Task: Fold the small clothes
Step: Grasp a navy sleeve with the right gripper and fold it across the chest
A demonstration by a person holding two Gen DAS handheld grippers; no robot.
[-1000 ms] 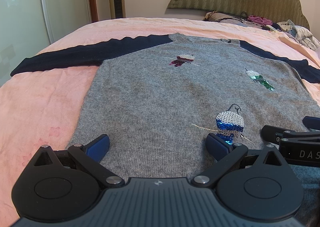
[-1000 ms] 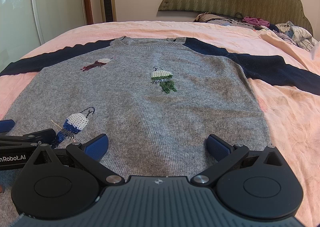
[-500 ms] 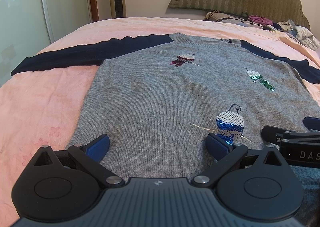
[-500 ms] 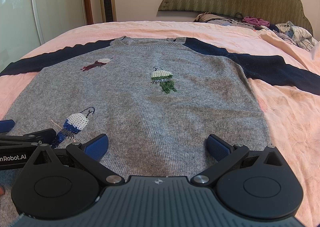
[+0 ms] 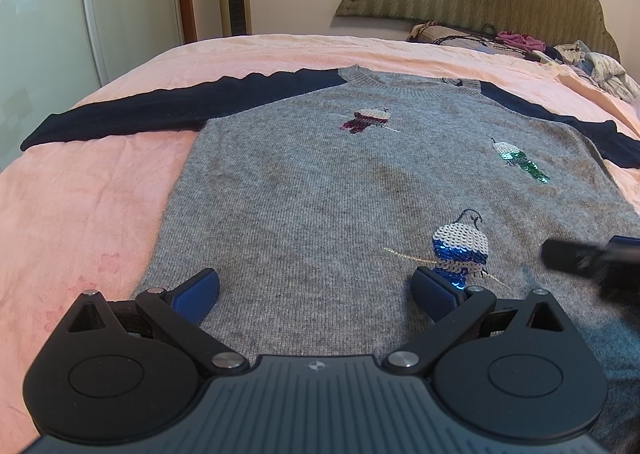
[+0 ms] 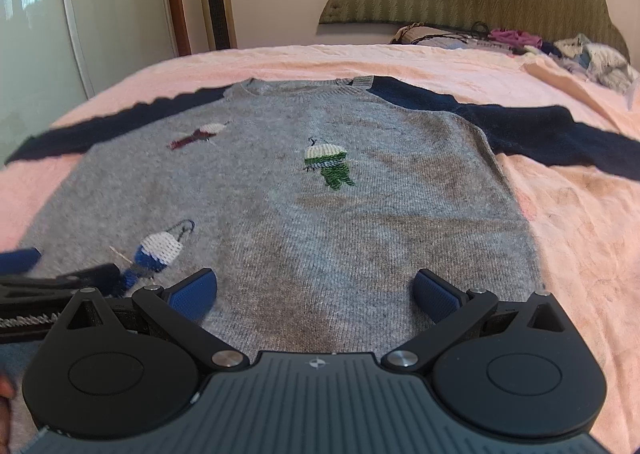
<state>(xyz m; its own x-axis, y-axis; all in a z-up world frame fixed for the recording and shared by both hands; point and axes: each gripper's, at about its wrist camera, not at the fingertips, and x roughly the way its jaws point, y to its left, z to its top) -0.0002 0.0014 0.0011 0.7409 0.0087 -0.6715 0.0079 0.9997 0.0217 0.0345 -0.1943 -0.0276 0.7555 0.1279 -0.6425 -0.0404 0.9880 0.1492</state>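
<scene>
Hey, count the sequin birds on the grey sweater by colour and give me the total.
Blue sequin bird: 1
Green sequin bird: 1
Maroon sequin bird: 1
Total: 3, all on the grey sweater.

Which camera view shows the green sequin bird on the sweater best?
The right wrist view: the green sequin bird sits near the middle of the picture, on the grey sweater. In the left wrist view it lies far to the right, smaller and seen at a slant.
</scene>
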